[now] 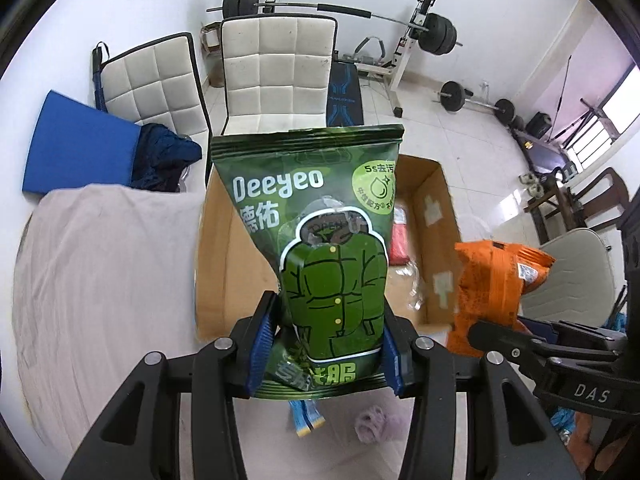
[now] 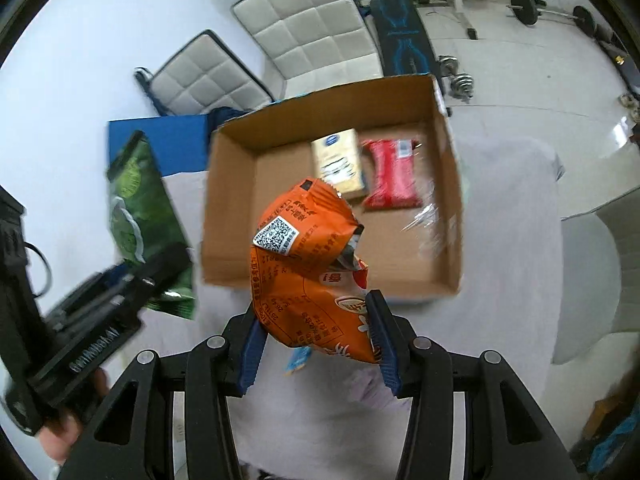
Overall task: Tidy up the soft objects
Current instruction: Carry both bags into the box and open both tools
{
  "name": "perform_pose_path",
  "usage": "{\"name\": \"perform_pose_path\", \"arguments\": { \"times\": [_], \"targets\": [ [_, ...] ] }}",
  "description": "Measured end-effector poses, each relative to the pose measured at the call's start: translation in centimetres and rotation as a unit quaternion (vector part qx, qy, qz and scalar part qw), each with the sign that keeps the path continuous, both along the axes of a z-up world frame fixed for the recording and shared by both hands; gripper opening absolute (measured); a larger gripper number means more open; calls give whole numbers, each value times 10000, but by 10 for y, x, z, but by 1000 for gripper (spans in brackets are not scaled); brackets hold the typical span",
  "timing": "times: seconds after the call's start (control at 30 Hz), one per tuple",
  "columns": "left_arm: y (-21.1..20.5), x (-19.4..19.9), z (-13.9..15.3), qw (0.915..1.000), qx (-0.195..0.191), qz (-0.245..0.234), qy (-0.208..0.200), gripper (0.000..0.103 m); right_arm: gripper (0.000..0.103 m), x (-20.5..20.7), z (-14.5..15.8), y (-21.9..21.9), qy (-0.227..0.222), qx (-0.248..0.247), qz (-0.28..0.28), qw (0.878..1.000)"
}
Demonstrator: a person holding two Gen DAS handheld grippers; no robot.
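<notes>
Left gripper point(image 1: 326, 344) clamped on green Deeyeo pouch point(image 1: 316, 216); right gripper point(image 2: 316, 340) clamped on orange snack bag point(image 2: 308, 264). Cardboard box point(image 2: 240, 216) at twelve o'clock beneath, holding red pack point(image 2: 394, 180).

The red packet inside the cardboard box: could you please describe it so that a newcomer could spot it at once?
Find the open cardboard box on the grey-covered surface beyond both claws. On its floor, toward the far right corner, two packets lie side by side. The red packet is the right-hand one, nearest the right wall, bright red and crinkly, while its neighbour, the beige packet, is pale and flat-faced.
</notes>
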State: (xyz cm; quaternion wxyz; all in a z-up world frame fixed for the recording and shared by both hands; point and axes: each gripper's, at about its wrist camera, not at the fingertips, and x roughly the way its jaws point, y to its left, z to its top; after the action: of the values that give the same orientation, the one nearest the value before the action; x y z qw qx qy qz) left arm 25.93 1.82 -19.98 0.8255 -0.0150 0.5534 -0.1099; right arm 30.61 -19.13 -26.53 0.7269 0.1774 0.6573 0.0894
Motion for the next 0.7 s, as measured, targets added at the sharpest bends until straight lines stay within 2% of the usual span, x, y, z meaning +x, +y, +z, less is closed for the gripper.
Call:
{"name": "perform_pose_path", "arguments": {
  "times": [0.1, 0.4, 0.53, 0.7],
  "targets": [
    [-2, 29, -14, 9997, 95, -59, 213, 43, 51, 23, -30, -4, 300, -240, 8, 9993],
    [-12, 108, -105, 9901, 341, -215, 1347, 43, 51, 57, -120, 1, 1160, -631, 140, 9912],
    [-14, 129, -134, 9855, 461, -169, 1622, 43, 51, 63, -143, 5, 1354, -734, 170, 9879],
    [-15, 150, -156, 9824, 568, -96, 1777, 43, 51, 68, -162, 12, 1545, -823, 225, 9843]
  ]
}}
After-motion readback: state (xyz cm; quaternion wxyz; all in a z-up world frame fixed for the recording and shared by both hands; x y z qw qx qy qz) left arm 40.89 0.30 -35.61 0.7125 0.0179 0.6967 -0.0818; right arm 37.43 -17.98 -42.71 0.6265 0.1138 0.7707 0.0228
